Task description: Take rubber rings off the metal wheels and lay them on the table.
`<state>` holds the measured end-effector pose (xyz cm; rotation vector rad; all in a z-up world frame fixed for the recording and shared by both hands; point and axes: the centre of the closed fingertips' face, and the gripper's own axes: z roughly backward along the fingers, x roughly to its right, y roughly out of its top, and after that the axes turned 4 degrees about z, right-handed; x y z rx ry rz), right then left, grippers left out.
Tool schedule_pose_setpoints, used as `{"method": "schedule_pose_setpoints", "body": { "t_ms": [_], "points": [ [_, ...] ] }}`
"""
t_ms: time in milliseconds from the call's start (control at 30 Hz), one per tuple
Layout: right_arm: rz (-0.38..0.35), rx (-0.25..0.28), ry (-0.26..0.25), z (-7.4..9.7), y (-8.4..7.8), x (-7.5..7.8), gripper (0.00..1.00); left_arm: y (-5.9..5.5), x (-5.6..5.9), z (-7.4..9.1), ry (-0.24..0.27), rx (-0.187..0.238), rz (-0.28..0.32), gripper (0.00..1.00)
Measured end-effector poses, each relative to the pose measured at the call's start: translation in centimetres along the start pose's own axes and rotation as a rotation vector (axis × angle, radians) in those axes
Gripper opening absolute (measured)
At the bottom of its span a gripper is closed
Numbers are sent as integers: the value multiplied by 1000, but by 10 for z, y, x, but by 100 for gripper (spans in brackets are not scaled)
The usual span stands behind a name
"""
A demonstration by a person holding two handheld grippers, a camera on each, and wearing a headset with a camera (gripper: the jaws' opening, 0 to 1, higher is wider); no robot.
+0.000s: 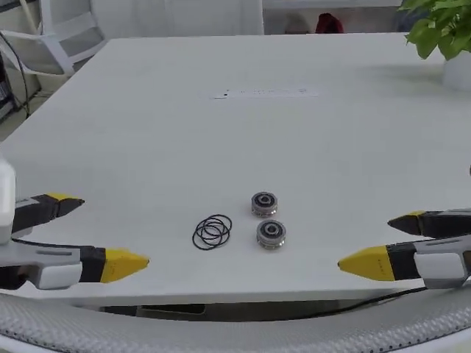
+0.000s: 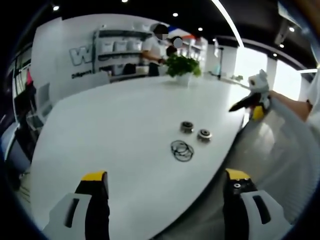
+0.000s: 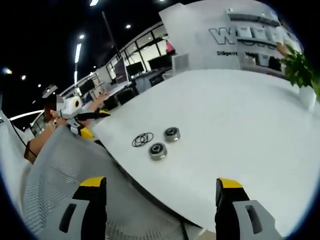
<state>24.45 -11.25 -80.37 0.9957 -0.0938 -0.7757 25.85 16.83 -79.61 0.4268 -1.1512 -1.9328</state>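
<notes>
Two metal wheels lie flat on the white table: one farther, one nearer, side by side in the left gripper view and the right gripper view. Several thin black rubber rings lie overlapped just left of the wheels, also in the gripper views. My left gripper hovers at the near left edge, open and holding nothing. My right gripper hovers at the near right edge, open and holding nothing.
A potted green plant stands at the table's far right corner. A faint label strip lies mid-table, farther back. A white chair stands beyond the far left corner. A grey mesh chair back runs along the near edge.
</notes>
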Motion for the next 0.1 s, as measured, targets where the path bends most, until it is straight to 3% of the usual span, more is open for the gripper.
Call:
{"method": "schedule_pose_setpoints", "body": {
  "t_ms": [100],
  "points": [
    [-26,5,6,0,-1,0,91,0,1,0,-2,3,3,97]
  ]
}}
